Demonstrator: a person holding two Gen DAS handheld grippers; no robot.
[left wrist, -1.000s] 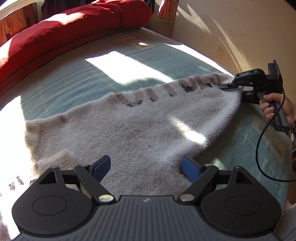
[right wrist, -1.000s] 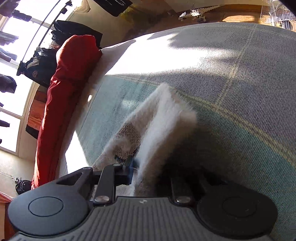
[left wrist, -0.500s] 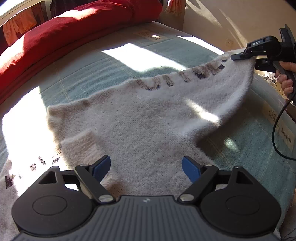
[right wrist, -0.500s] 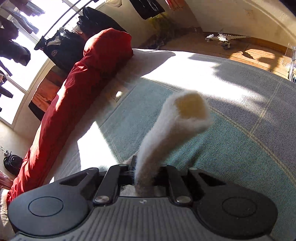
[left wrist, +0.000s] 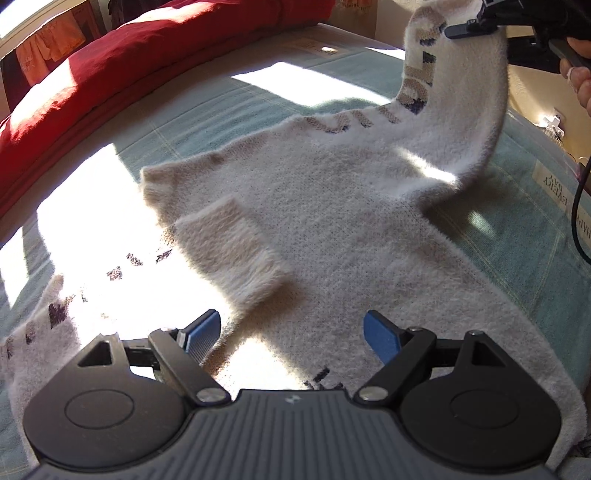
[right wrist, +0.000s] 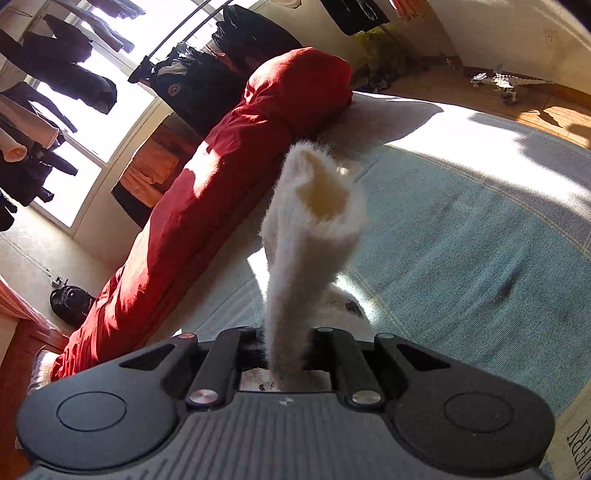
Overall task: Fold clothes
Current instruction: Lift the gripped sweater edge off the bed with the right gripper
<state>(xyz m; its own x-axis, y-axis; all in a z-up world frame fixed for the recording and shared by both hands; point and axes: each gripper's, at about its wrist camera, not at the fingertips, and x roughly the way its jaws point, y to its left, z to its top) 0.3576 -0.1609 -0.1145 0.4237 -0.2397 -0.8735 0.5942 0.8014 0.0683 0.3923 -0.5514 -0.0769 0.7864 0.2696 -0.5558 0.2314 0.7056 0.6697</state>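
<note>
Fuzzy cream sweater [left wrist: 332, 221]; tubular sleeve [right wrist: 314, 221]

Fuzzy white sweater [left wrist: 332, 229] with tan-and-navy patterned sleeves, spread flat on the bed, one sleeve [left wrist: 458, 96] lifted upright, its cuff [right wrist: 317, 199] open.

The left gripper [left wrist: 291, 334] has its fingers [left wrist: 382, 336] spread with nothing between them, and the flat body of the fuzzy white sweater [left wrist: 332, 229] lies unobstructed ahead of it on the bed [left wrist: 177, 114]. To its upper right, the raised sleeve [left wrist: 458, 103], clamped in the right gripper [left wrist: 461, 30] and the hand [left wrist: 580, 77] holding it, blocks that side. A rolled red duvet [right wrist: 221, 177] walls the bed's far edge, while the teal bedcover [right wrist: 461, 258] beside the sleeve lies bare.
</note>
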